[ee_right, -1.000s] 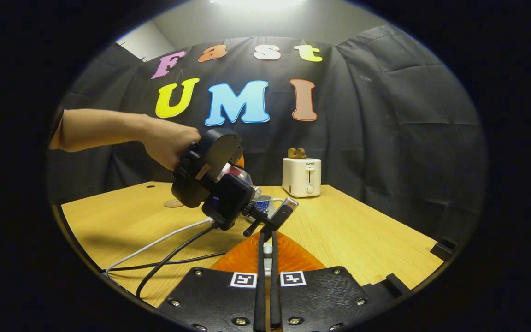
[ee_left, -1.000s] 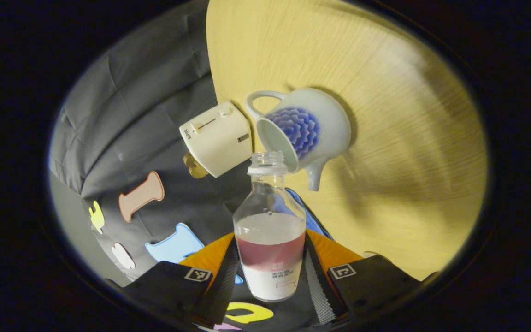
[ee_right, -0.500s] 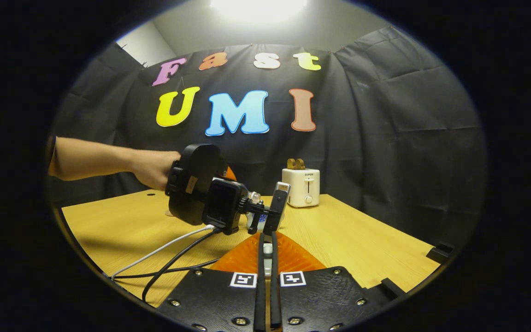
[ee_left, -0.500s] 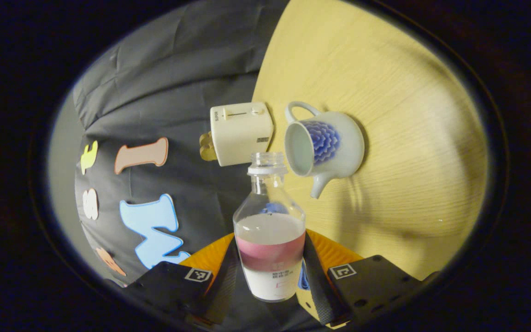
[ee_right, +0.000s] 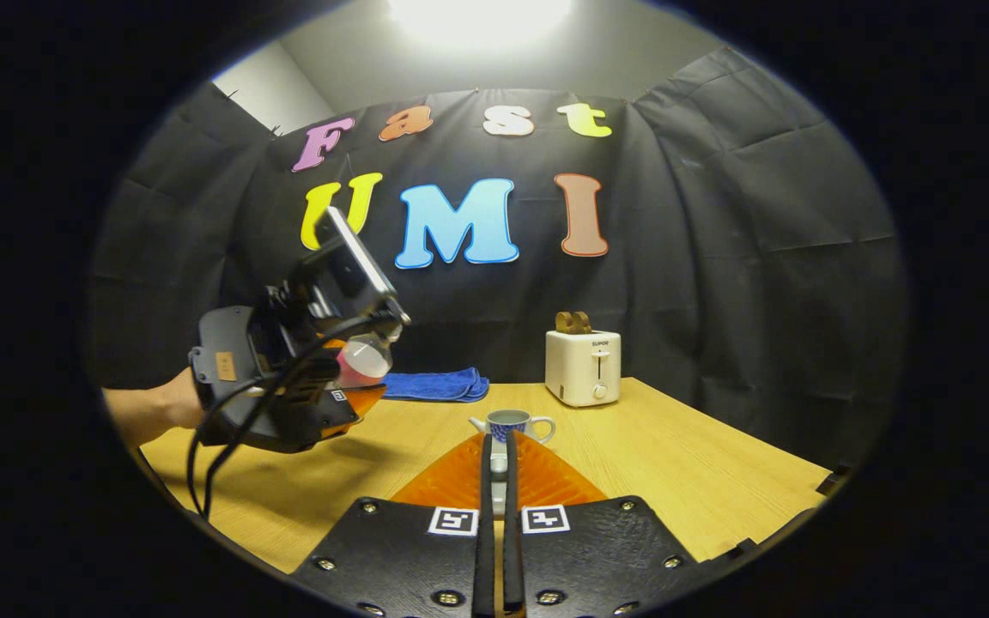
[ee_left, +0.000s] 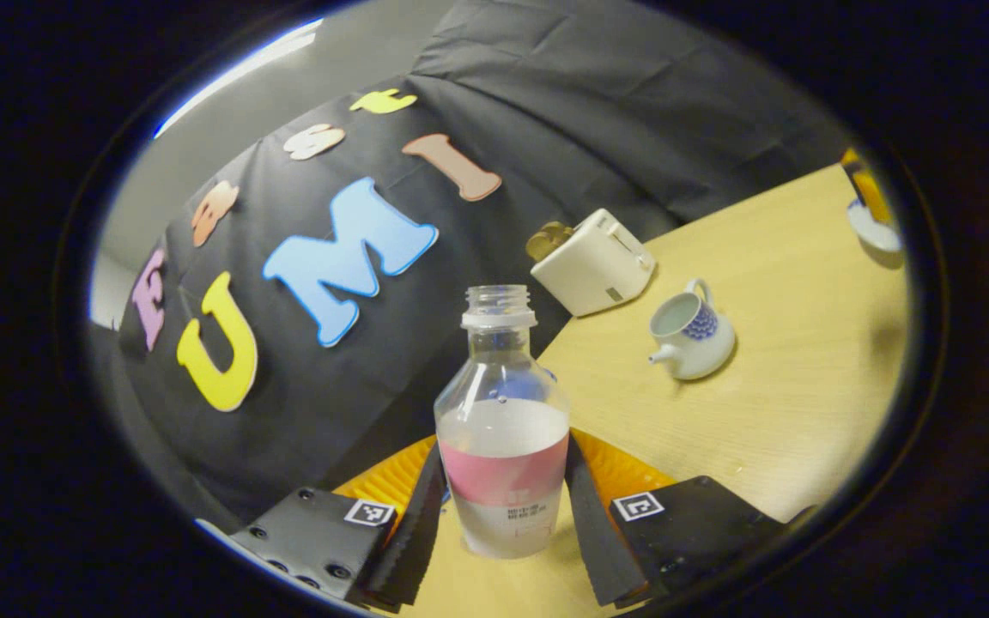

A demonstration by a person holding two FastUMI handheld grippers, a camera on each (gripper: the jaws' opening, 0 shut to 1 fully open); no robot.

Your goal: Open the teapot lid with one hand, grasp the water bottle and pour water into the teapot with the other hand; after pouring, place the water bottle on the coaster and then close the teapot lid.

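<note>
In the left gripper view an uncapped clear water bottle (ee_left: 503, 429) with a pink label, partly full, stands between the fingers of my left gripper (ee_left: 503, 446), which is shut on it. The white teapot (ee_left: 690, 335) with a blue pattern sits lidless on the table to the right, well apart from the bottle. Its lid (ee_left: 874, 227) hangs at the far right edge. In the right gripper view my right gripper (ee_right: 499, 442) is shut on the lid's small knob (ee_right: 499, 463), in front of the teapot (ee_right: 512, 425). The left gripper (ee_right: 288, 386), held by a hand, carries the bottle (ee_right: 363, 360) at the left.
A white toaster (ee_right: 582, 367) with toast stands at the back of the wooden table (ee_right: 675, 463), behind the teapot. A folded blue cloth (ee_right: 434, 384) lies at the back, left of the toaster. Cables (ee_right: 203, 446) hang from the left gripper.
The left gripper has swung the bottle back up from its pouring tilt and drawn it left, away from the teapot's mouth. The right gripper has stayed shut, nearly still.
</note>
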